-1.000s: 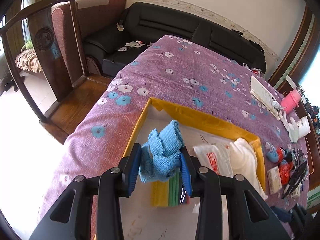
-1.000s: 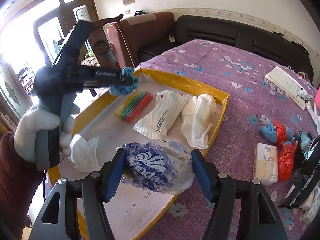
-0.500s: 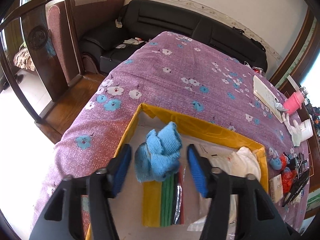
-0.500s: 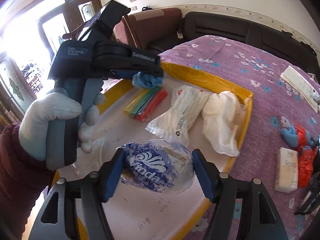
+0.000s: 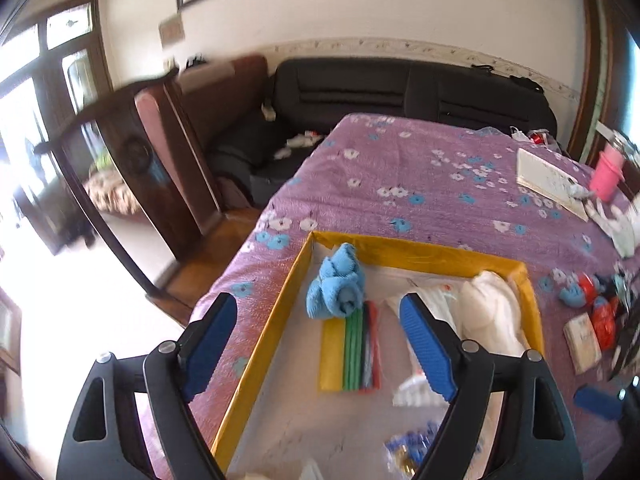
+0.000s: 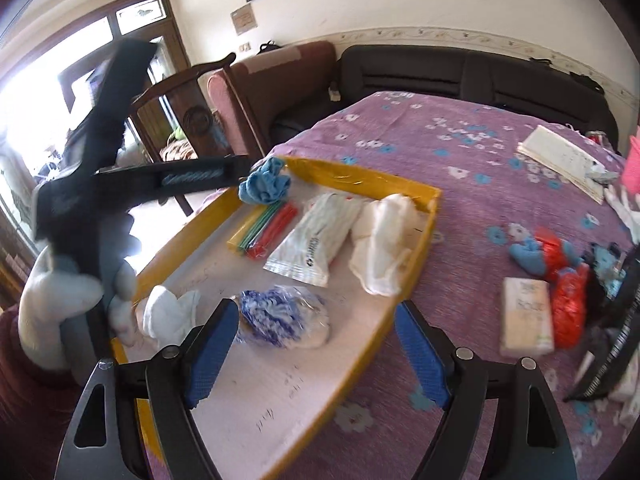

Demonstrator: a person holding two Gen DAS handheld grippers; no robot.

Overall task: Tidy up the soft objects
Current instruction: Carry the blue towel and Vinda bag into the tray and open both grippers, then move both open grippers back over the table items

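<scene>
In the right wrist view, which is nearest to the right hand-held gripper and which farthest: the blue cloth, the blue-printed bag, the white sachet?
From the right hand-held gripper:
1. Blue-printed bag, beside its left finger.
2. White sachet, mid-tray.
3. Blue cloth, tray's far corner.

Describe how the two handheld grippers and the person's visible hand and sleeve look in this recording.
Both grippers, left gripper and right gripper, have glossy black angular finger arms with triangular cut-outs, silver round fasteners and ribbed blue pads. From the right wrist view, the left gripper's black body bears pale lettering, too blurred to read. The hand holding it wears a light knitted glove; the sleeve is dark red.
</scene>
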